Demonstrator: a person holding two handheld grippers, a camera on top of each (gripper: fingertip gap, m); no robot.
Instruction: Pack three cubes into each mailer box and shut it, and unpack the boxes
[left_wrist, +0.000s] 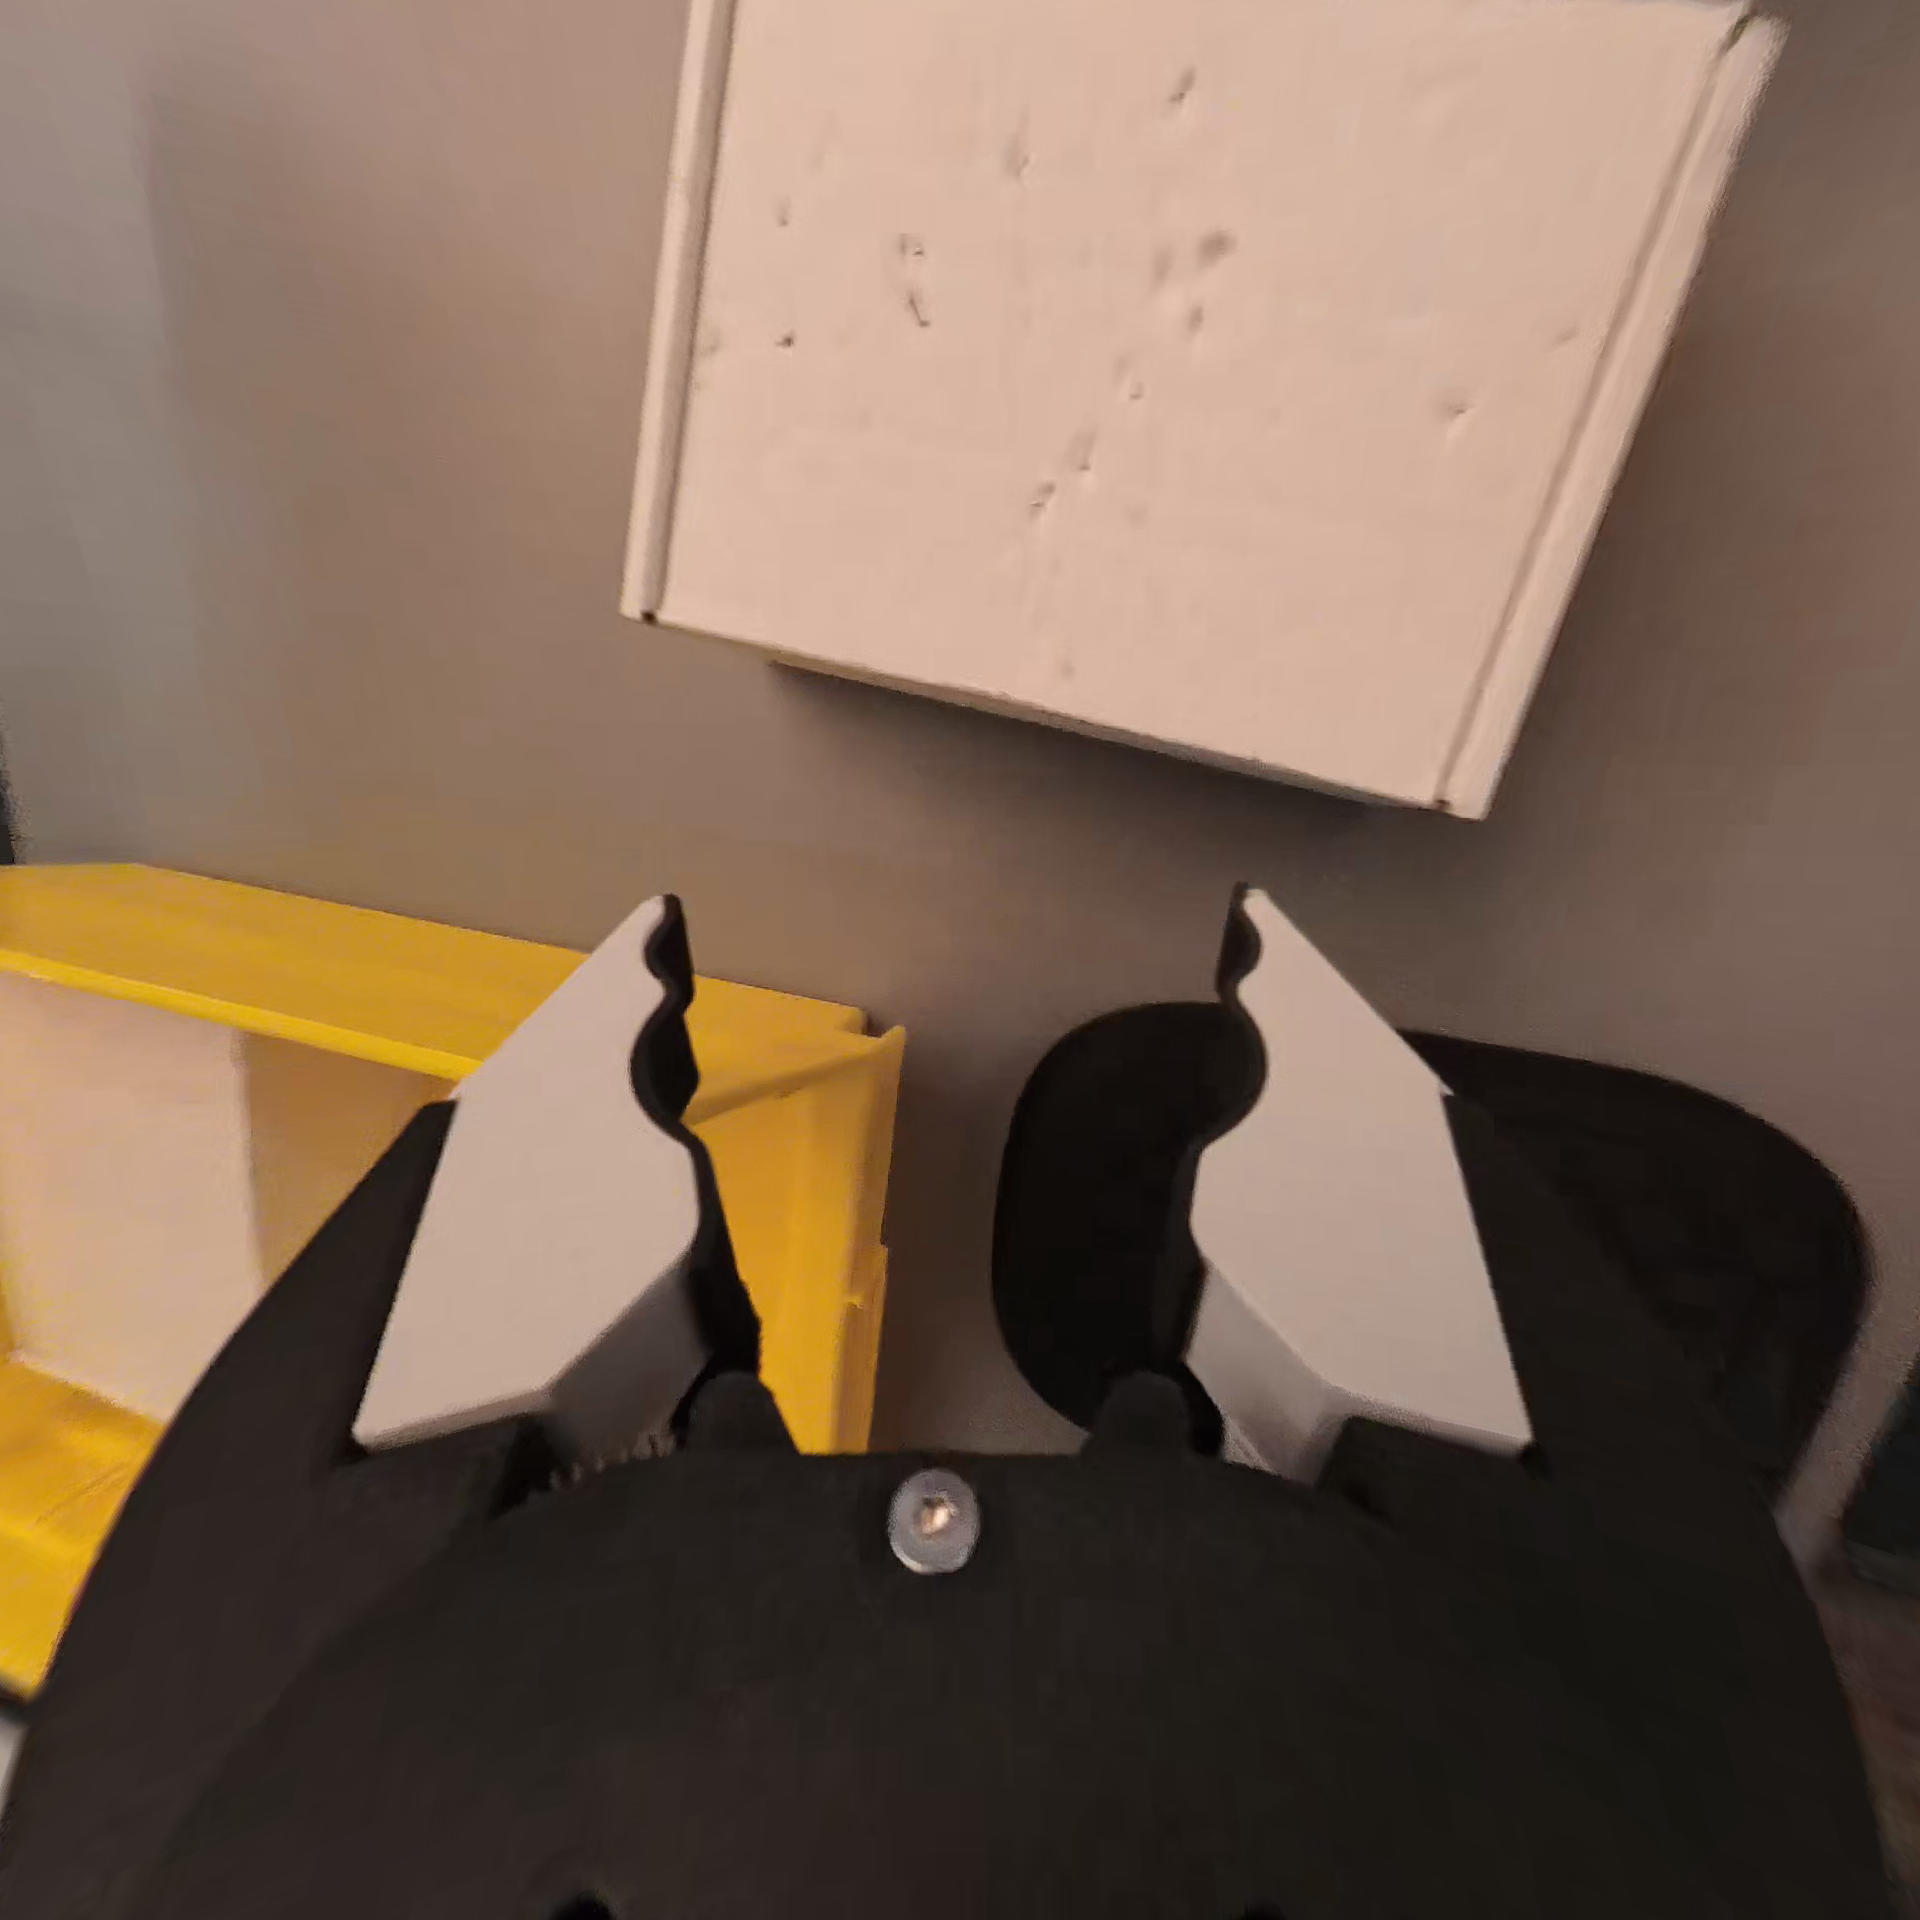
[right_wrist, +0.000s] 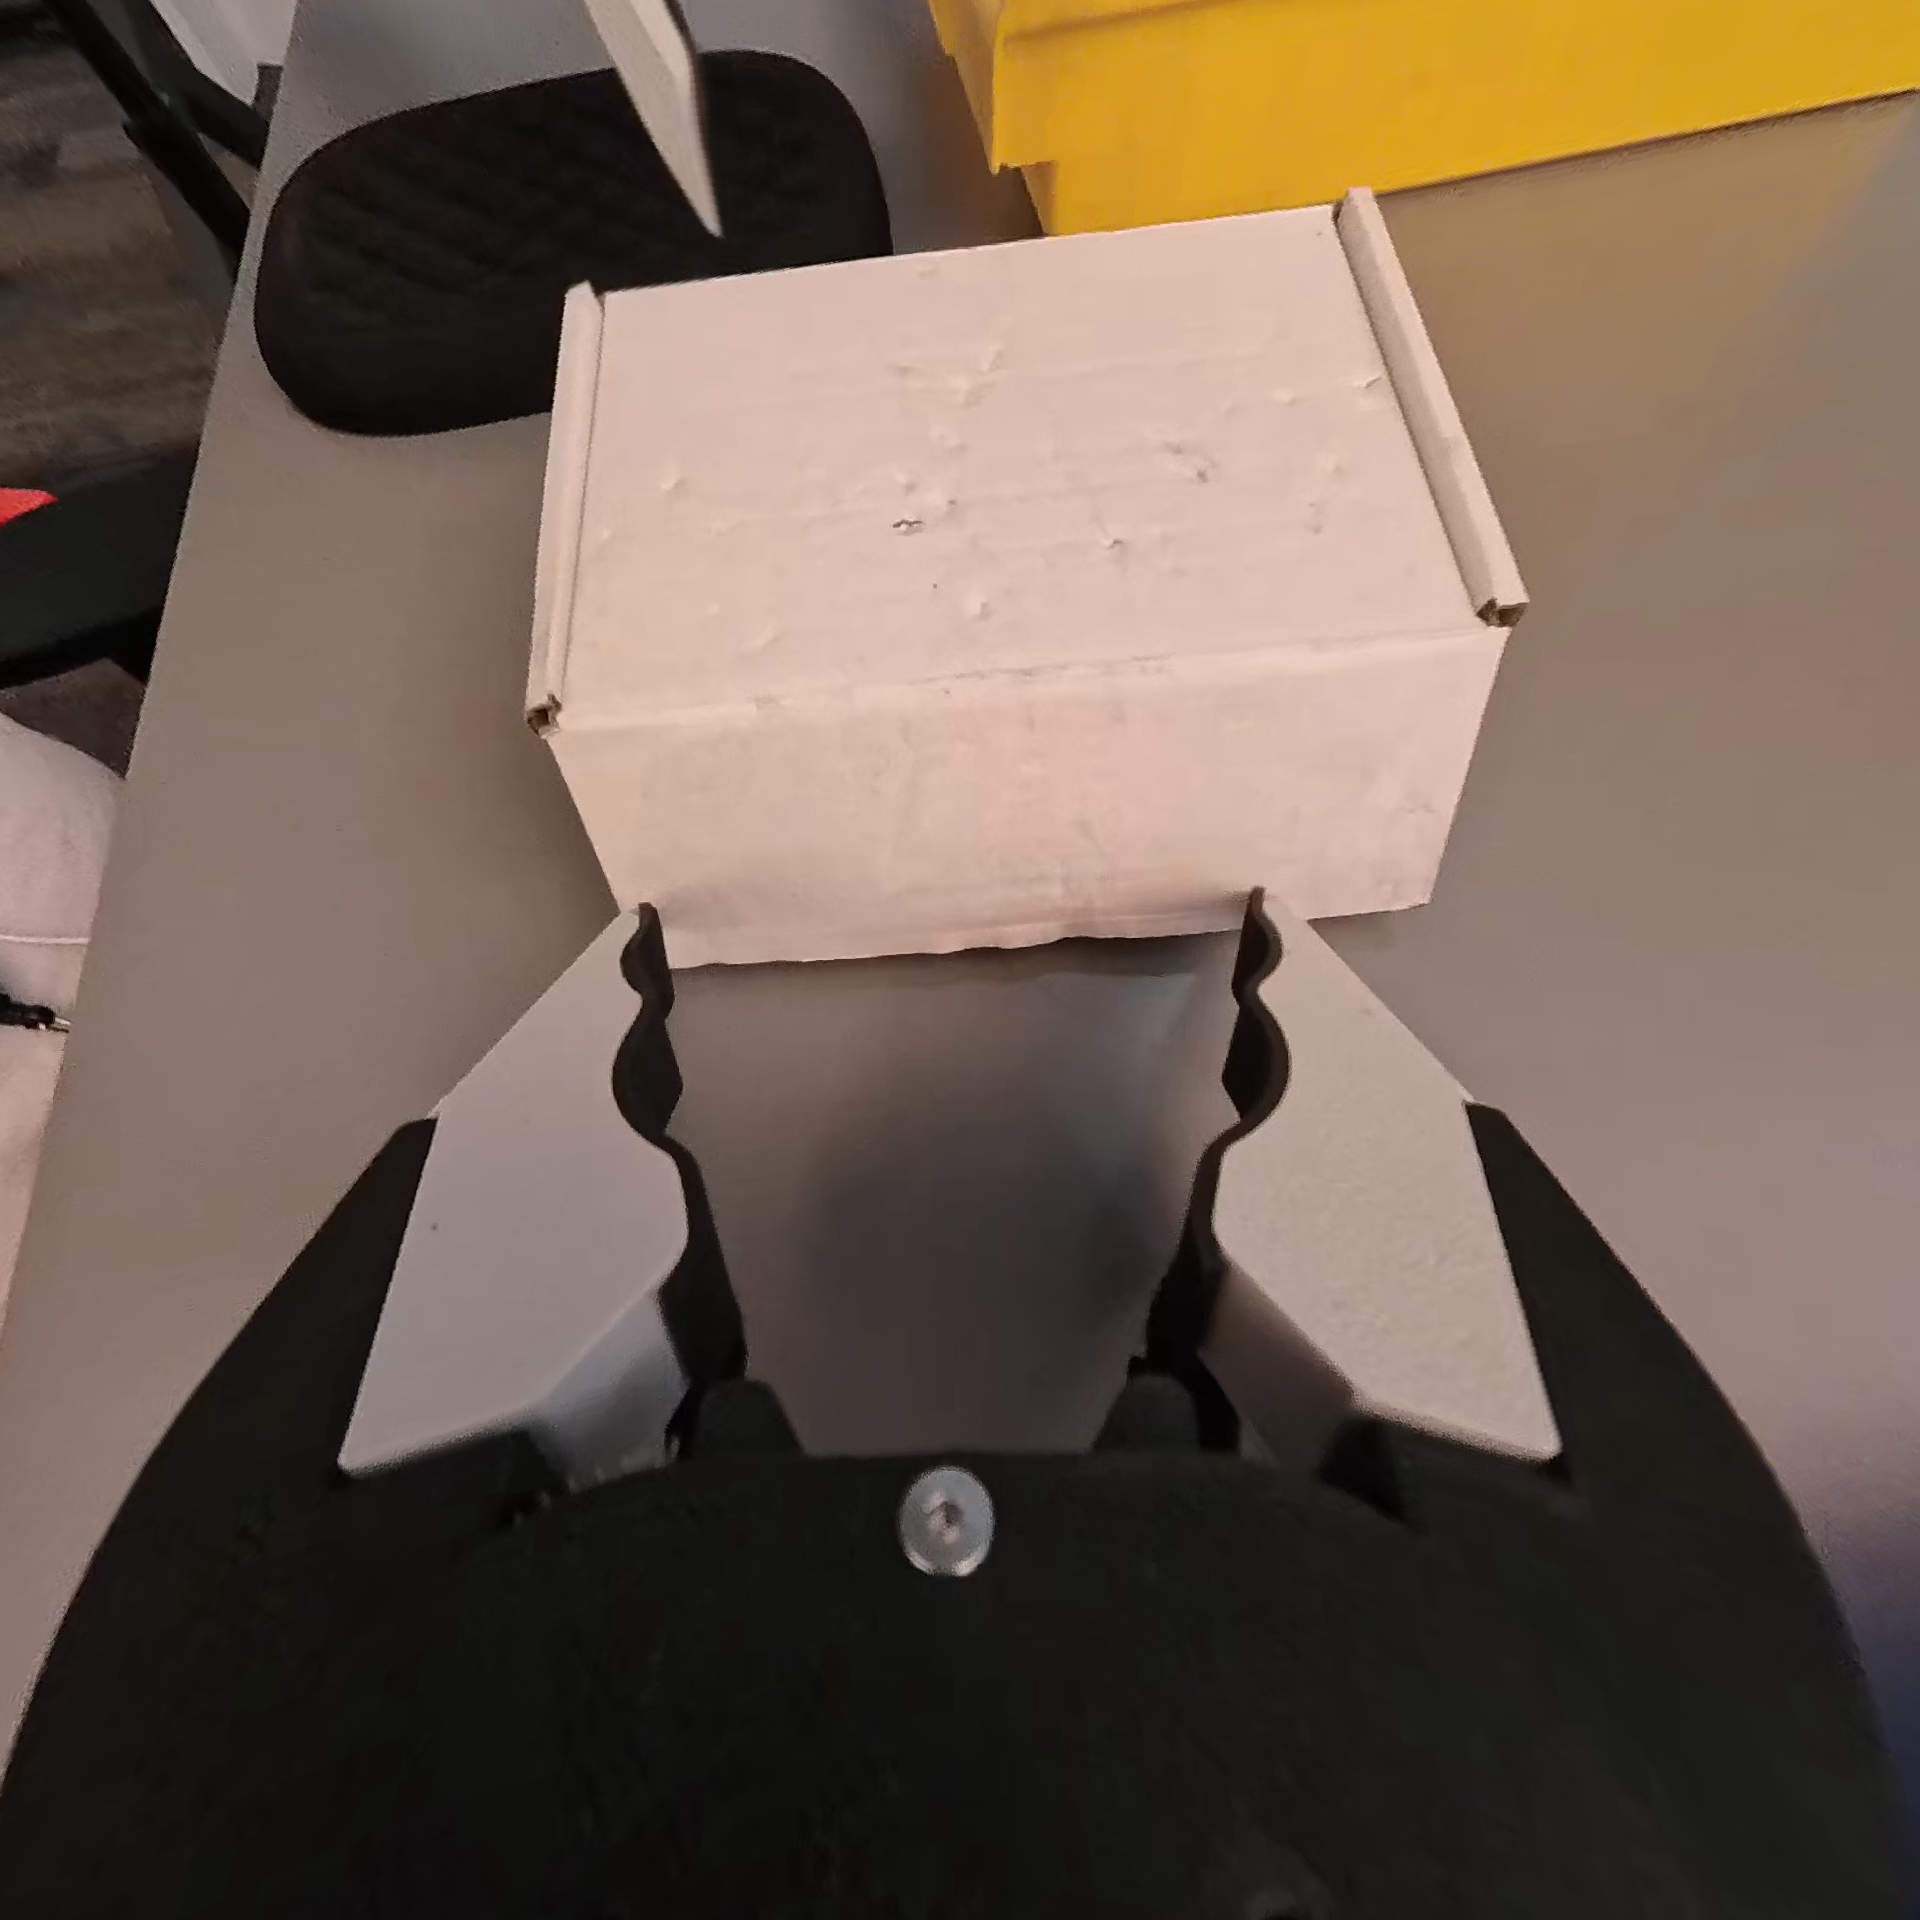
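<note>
Right gripper (right_wrist: 951, 925) hangs with its jaws spread wide and nothing between them, its tips just short of the near wall of a white mailer box (right_wrist: 997, 582). That box sits shut on the grey table (right_wrist: 1683, 831) directly ahead of the tips, lid folded flat and its rolled side flaps showing at the left and right edges. Beyond the box and to the right stands a yellow bin (right_wrist: 1403, 94); beyond it to the left lies a black rounded pad (right_wrist: 468, 301).

Left gripper (left_wrist: 956, 914) is likewise released and empty, held above the table. From it the same mailer box (left_wrist: 1174, 374) lies ahead and slightly right, well clear of the tips; the yellow bin (left_wrist: 790, 1174) is close on its left, partly behind the left finger, and the black pad (left_wrist: 1101, 1205) lies under its right finger. No cubes show in either view, so whether the box is loaded cannot be told.

Judging by the dents scattered over the lid, the corrugated card is light and fairly soft: it should slide easily on the smooth table and crush under a hard squeeze. To open it, the front lip of the lid looks like the best hold, taken lightly, while the other gripper presses down on the box so that it does not lift or skate away.
</note>
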